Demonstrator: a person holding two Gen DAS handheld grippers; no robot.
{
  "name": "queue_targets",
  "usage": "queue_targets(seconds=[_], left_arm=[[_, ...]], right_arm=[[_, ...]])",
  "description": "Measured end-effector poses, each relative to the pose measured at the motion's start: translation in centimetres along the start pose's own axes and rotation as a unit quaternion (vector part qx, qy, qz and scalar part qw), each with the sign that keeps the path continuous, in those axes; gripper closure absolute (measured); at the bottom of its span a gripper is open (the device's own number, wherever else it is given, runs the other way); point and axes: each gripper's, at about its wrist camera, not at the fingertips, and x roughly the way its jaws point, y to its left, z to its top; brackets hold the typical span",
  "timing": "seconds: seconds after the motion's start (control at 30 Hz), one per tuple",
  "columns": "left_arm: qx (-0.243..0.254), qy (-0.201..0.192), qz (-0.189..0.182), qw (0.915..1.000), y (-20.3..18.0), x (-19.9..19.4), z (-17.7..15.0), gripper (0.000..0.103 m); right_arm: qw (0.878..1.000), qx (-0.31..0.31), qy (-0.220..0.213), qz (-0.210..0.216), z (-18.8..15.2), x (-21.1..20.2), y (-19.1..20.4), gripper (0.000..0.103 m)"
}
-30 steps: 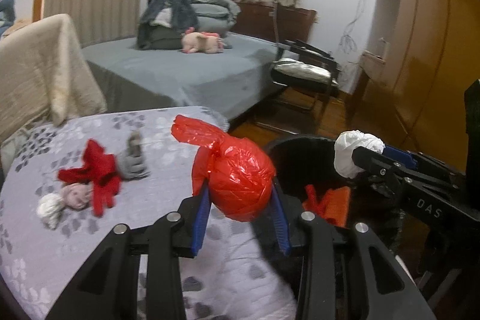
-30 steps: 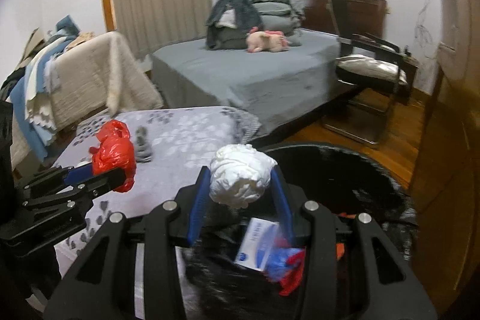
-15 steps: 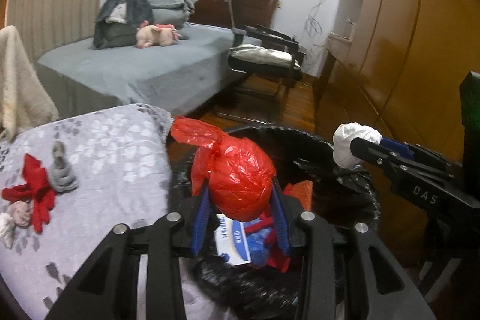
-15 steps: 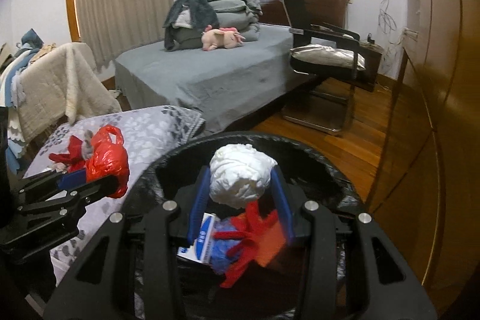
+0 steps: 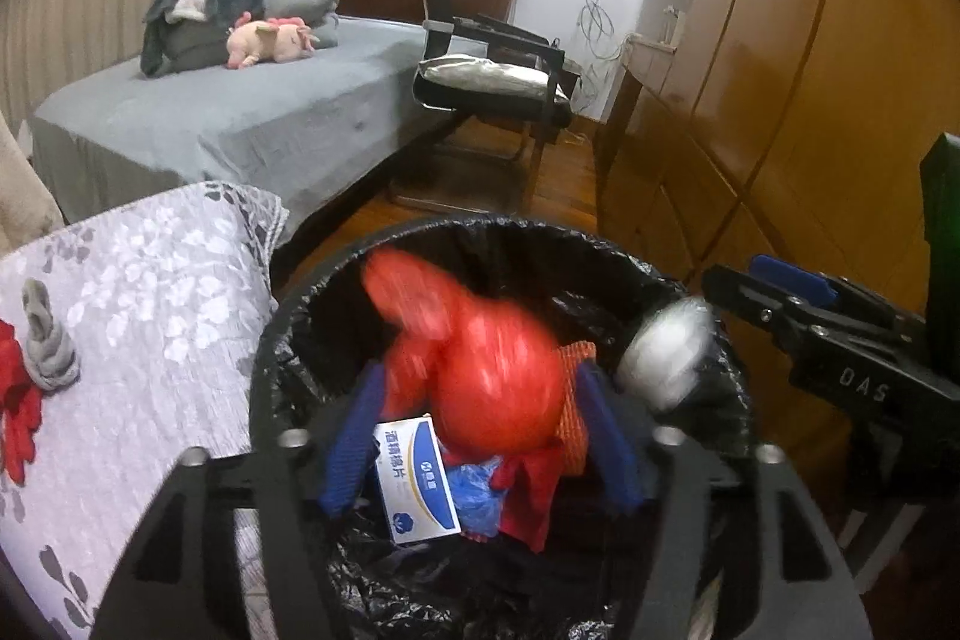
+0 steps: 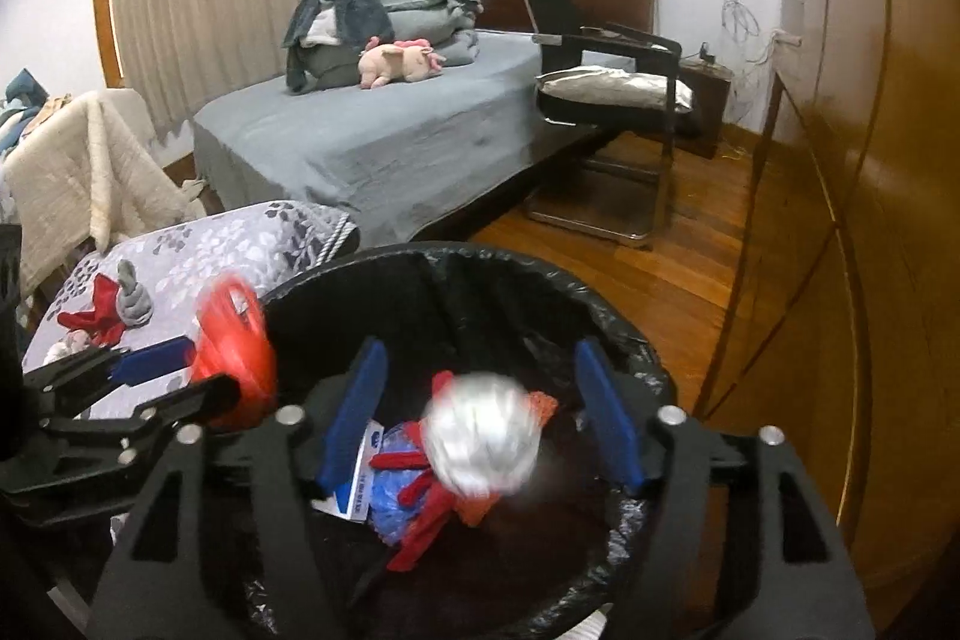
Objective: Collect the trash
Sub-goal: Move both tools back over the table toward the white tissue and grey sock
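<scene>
Trash is leaving both claws at once: the jaws of each have just been opening, and the bundles that were pinched a moment ago now hang blurred and loose between the spread pads. In the left claw [image 5: 474,442] the red bag [image 5: 486,370] sits between wide blue pads with a gap visible on either side, so it looks released and dropping. Directly below and ahead of that claw gapes the black-lined bin [image 5: 336,274], already holding a white and blue box [image 5: 417,478] and red scraps. The right claw [image 6: 474,424] is likewise wide, its white wad [image 6: 480,442] smeared by motion in the middle of the gap, touching neither pad, with the same bin's rim [image 6: 606,298] beyond it. Both claws have swung over from the patterned counter [image 5: 150,292] to the left and now point steeply down into the bin's mouth, side by side, each visible at the edge of the other's view. I'd judge these two pieces as good as binned. A grey knot [image 5: 48,346] and red rag [image 5: 15,400] remain on the counter, far left of the left claw.
</scene>
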Motion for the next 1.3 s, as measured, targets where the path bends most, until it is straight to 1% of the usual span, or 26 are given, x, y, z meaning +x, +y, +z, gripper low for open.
queue_targets(seconds=[0.03,0.07,0.1,0.13,0.23,0.27,0.37,0.43,0.63,0.73,0.93,1.1,1.3], left_arm=[[-0.002,0.0,0.002,1.0,0.1,-0.1,-0.1,0.032],[-0.005,0.001,0.004,1.0,0.4,-0.3,-0.1,0.029],[-0.006,0.001,0.007,1.0,0.7,-0.5,-0.2,0.027],[-0.007,-0.001,0.014,0.9999,1.1,-0.9,-0.3,0.023],[-0.008,-0.01,0.034,0.9993,2.0,-2.1,-0.7,0.014],[-0.01,-0.014,0.043,0.9989,2.6,-2.6,-0.8,0.011],[-0.022,-0.025,0.076,0.9966,4.2,-4.3,-0.9,0.006],[-0.031,-0.034,0.096,0.9943,5.6,-5.7,-1.0,0.006],[-0.065,-0.05,0.141,0.9867,9.4,-9.0,-1.9,0.006],[-0.081,-0.057,0.168,0.9807,11.6,-10.7,-2.6,0.006],[-0.107,-0.062,0.211,0.9696,15.4,-13.2,-4.1,0.006],[-0.13,-0.066,0.247,0.9581,18.6,-15.1,-5.4,0.006],[-0.15,-0.066,0.288,0.9436,22.5,-16.6,-6.8,0.006]], right_arm=[[1.0,0.003,-0.002,-0.003,0.1,0.0,-0.1,0.026],[1.0,0.006,-0.006,-0.008,0.1,-0.2,-0.2,0.022],[1.0,0.008,-0.007,-0.01,0.0,-0.3,-0.2,0.015],[1.0,0.01,-0.008,-0.01,0.1,-0.4,-0.2,0.011],[1.0,0.011,-0.007,-0.007,0.2,-0.7,0.1,0.008],[1.0,0.007,-0.009,-0.006,0.3,-0.8,0.4,0.007],[1.0,-0.003,-0.015,0.0,0.5,-1.3,1.5,0.007],[1.0,-0.011,-0.019,0.009,0.6,-1.6,2.6,0.006],[0.998,-0.038,-0.016,0.042,0.9,-1.0,6.9,0.005],[0.997,-0.053,-0.011,0.061,1.0,-0.3,9.4,0.005],[0.993,-0.073,-0.008,0.095,1.7,1.2,14.2,0.005],[0.989,-0.091,-0.009,0.12,2.3,2.4,18.3,0.005],[0.985,-0.105,-0.006,0.14,2.7,3.9,22.5,0.005]])
